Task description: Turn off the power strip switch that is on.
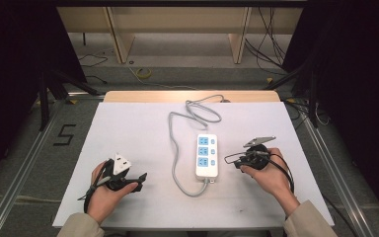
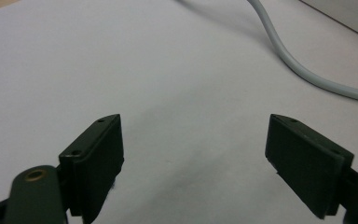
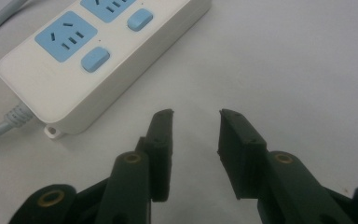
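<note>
- The white plastic power strip with blue sockets (image 1: 207, 155) lies mid white tabletop (image 1: 128, 128), its grey cable (image 1: 175, 148) looping alongside.
- Left tongs (image 1: 140, 178) gape wide, empty.
- Right tongs (image 1: 229, 159), beside the strip, are slightly parted, empty.

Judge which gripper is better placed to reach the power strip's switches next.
Right, probably. The right gripper sits close beside the power strip, jaws open and empty, its blue switches near in its own view. The left gripper is farther off, with the grey cable between.
</note>
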Demonstrator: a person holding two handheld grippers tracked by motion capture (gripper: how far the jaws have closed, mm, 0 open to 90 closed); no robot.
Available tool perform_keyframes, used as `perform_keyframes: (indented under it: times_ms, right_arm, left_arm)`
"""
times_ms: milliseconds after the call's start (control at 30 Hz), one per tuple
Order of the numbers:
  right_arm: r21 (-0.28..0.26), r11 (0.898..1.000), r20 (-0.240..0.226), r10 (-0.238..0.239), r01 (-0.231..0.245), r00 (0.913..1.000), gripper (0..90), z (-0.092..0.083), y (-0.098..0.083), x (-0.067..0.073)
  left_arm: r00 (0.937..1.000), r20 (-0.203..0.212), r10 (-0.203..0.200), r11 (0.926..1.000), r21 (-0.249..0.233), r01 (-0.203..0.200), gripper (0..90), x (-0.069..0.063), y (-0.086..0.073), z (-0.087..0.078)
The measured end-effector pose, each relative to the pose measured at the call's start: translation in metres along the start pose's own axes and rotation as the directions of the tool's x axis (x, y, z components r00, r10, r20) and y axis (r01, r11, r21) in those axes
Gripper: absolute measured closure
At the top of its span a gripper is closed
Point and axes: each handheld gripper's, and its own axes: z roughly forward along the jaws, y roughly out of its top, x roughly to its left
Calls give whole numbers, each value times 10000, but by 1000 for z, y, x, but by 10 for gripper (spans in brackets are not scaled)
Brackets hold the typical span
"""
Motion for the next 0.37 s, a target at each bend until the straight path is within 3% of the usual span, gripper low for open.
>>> perform_keyframes:
  times_ms: [367]
  right_arm:
    - [-191, 9998, 85, -14, 16, 10000, 601, 0, -3, -1]
  left_arm:
    - [9999, -66, -138, 9998, 129, 138, 185, 2, -2, 2]
